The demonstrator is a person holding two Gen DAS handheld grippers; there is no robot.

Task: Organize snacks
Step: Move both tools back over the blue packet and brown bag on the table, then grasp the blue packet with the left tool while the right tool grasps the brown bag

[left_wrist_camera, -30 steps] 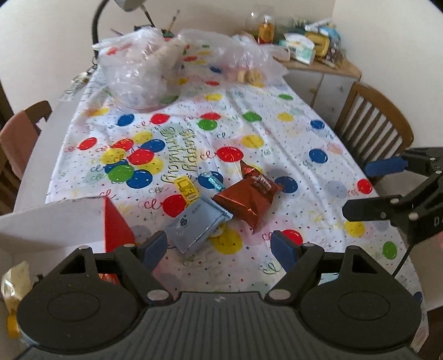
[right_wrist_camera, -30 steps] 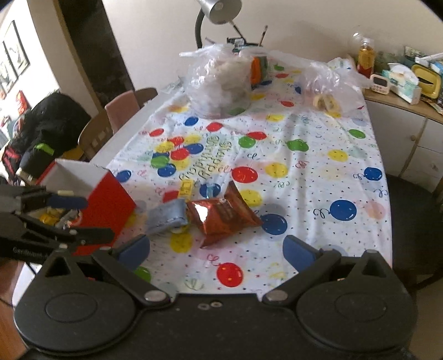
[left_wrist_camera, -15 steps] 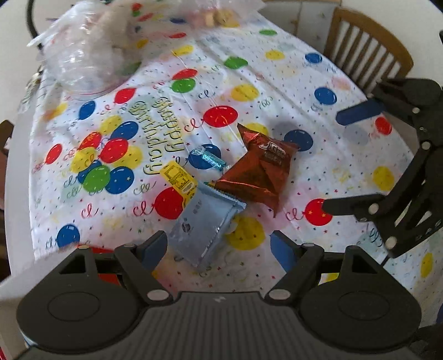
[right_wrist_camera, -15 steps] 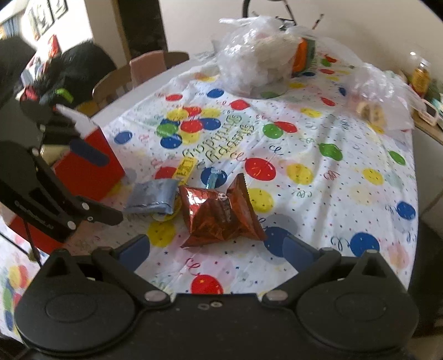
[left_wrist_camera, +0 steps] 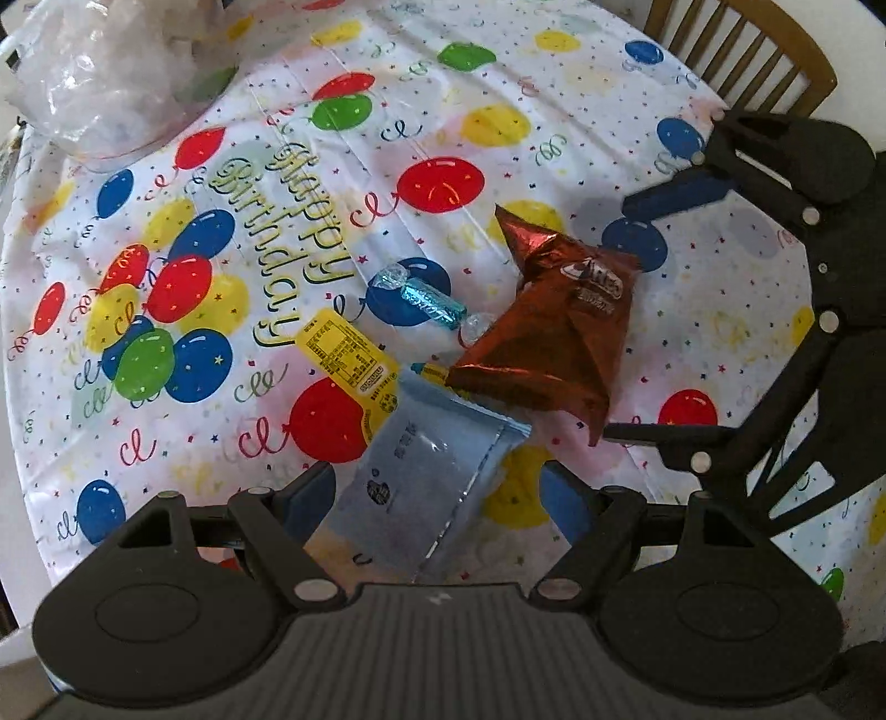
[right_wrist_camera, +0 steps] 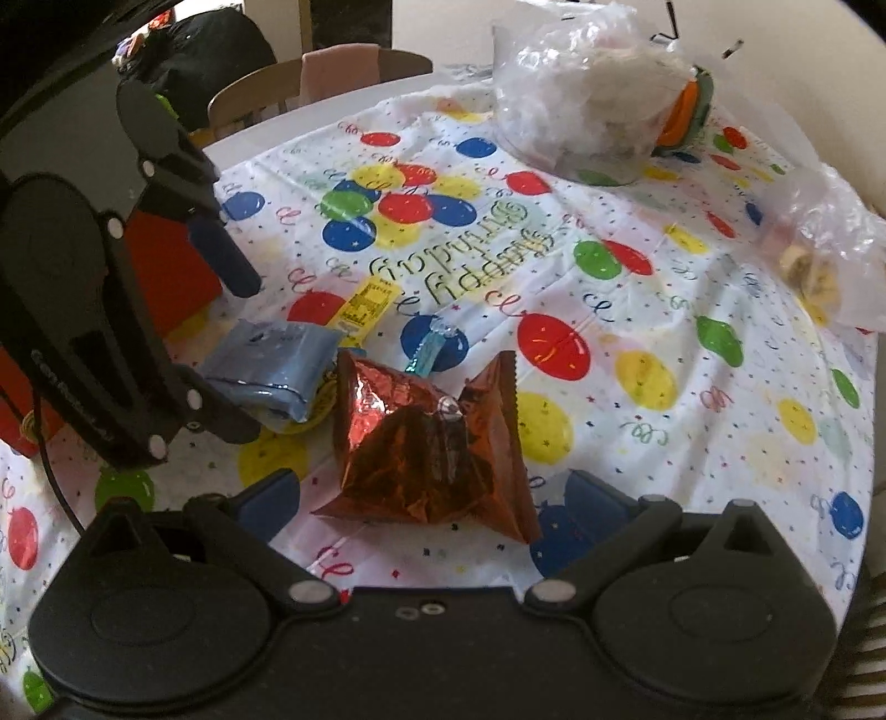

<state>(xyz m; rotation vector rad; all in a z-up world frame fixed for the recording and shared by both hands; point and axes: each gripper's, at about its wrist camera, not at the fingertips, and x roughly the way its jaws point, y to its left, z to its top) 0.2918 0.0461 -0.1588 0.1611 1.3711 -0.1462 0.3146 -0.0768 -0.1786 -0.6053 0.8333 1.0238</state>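
Note:
A grey-blue snack pouch (left_wrist_camera: 426,476) lies on the balloon tablecloth between the open fingers of my left gripper (left_wrist_camera: 443,498). A shiny red-brown chip bag (right_wrist_camera: 432,443) lies between the open fingers of my right gripper (right_wrist_camera: 432,498); it also shows in the left wrist view (left_wrist_camera: 559,332). A yellow packet (left_wrist_camera: 349,360) and a teal wrapped candy (left_wrist_camera: 432,302) lie beside them. The pouch (right_wrist_camera: 271,365) also shows in the right wrist view, with my left gripper (right_wrist_camera: 238,354) over it. My right gripper (left_wrist_camera: 626,315) shows at the right of the left wrist view.
A red box (right_wrist_camera: 160,277) stands at the table's left edge. A large clear plastic bag (right_wrist_camera: 592,94) and a smaller bag with snacks (right_wrist_camera: 819,238) sit at the far end. Wooden chairs (left_wrist_camera: 742,50) stand around the table.
Both grippers have moved down and forward toward the snacks. The pouch now lies between my left fingers and the chip bag between my right fingers. Both stay open.

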